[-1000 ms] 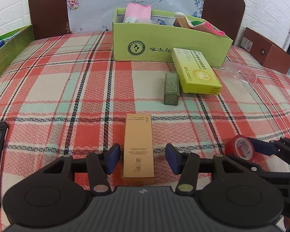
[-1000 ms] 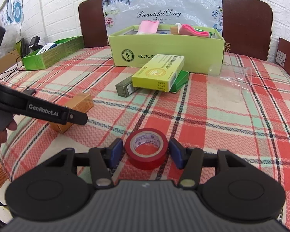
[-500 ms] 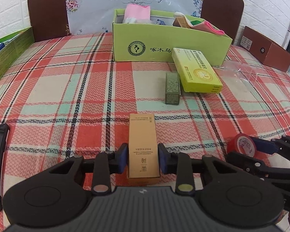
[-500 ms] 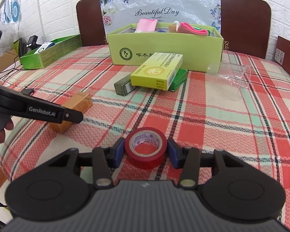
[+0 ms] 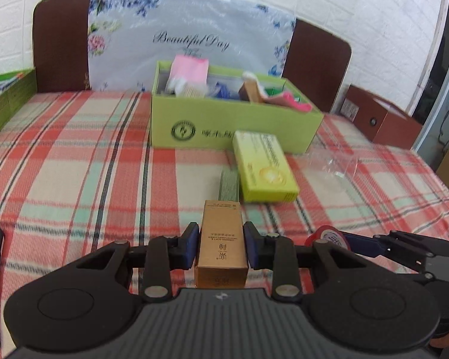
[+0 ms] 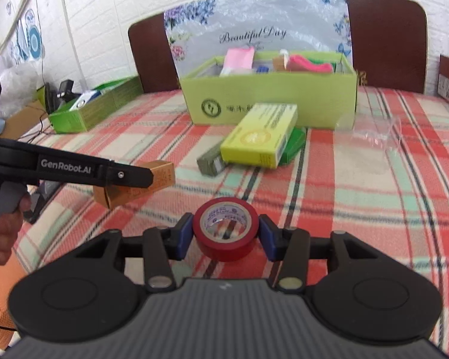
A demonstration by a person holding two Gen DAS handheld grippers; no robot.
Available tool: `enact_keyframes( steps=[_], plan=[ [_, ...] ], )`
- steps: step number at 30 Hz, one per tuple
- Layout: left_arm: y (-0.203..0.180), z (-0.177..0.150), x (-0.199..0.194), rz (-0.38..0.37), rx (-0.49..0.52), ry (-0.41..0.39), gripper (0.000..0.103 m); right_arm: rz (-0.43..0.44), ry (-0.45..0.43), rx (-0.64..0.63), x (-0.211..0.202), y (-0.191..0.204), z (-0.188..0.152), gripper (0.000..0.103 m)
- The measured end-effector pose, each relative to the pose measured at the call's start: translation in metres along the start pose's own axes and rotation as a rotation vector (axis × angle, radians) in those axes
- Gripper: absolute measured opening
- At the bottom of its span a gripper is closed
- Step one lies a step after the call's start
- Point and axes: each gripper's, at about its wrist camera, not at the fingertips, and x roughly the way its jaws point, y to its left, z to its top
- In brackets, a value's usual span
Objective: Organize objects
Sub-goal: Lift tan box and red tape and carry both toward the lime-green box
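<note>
Tongs on both my hands are loaded: the left tongs (image 5: 221, 243) are clamped on the gold box (image 5: 221, 239), blue pads pressed to its two long sides, and the right tongs (image 6: 226, 233) are closed around the red tape (image 6: 226, 229), pads touching the roll on either side. From the right wrist view the gold box looks clear of the cloth, tilted a little; I judge the tape is also lifted, though I cannot tell that for sure.

What the next move turns on, as I read it, is the green box (image 5: 224, 128) at the far side of the table (image 5: 74, 173). It lies straight ahead of both tongs, open top facing up, already holding pink and brown items. The gold box's long axis points directly at it, running away from my left wrist, so I would carry forward along that axis and tip the far end down over the near wall.

Between my tongs and the green box sit the yellow carton (image 5: 263, 170) and the slim dark pack (image 5: 229, 181) just beside it, the carton's far end near the green box's front wall. Both lie in the left tongs' path, so I would go over them. The right tongs have the clearer line, with only a clear plastic piece (image 6: 371, 128) off to their right
</note>
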Motion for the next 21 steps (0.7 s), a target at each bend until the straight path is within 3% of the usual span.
enact_keyframes(
  steps=[14, 21],
  plan=[
    [-0.018, 0.083, 0.004, -0.003, 0.041, -0.193, 0.034, -0.041, -0.182, 0.012, 0.011, -0.032, 0.089, 0.046],
    [-0.004, 0.134, 0.043, 0.027, -0.021, -0.201, 0.034, -0.090, -0.254, -0.033, 0.041, -0.046, 0.146, 0.046]
  ],
)
